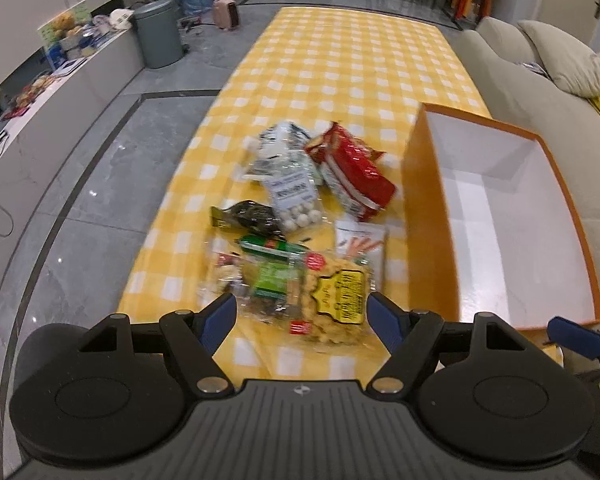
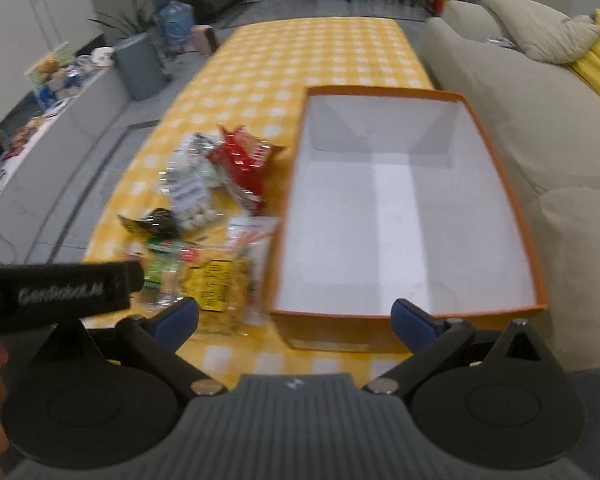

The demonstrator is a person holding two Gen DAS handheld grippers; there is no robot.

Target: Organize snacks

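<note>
Closest thing in the left wrist view is the left gripper (image 1: 301,312), jaws spread wide and holding nothing, lined up over the clear bag of yellow puffs (image 1: 336,300) at lower centre of the frame. If it were me I'd drop straight down and pinch the bag across its puffy middle, not the crinkly edge, since that film looks slippery and it overlaps the green-label packet (image 1: 274,276) just to its left, so a sloppy grab could drag both. The right gripper (image 2: 296,320) is also wide open with nothing in it, hanging over the near rim of the orange box (image 2: 542,300), which sits at the right of the frame and looks bare inside, white lining only. So nothing's packed yet, I'd say. Further up the yellow checked tablecloth (image 1: 340,60) the rest of the pile runs toward frame centre: a dark green pouch (image 1: 248,216), a clear bag of white balls (image 1: 296,200), then the red packet (image 1: 352,168) furthest back, nearest the box wall.
</note>
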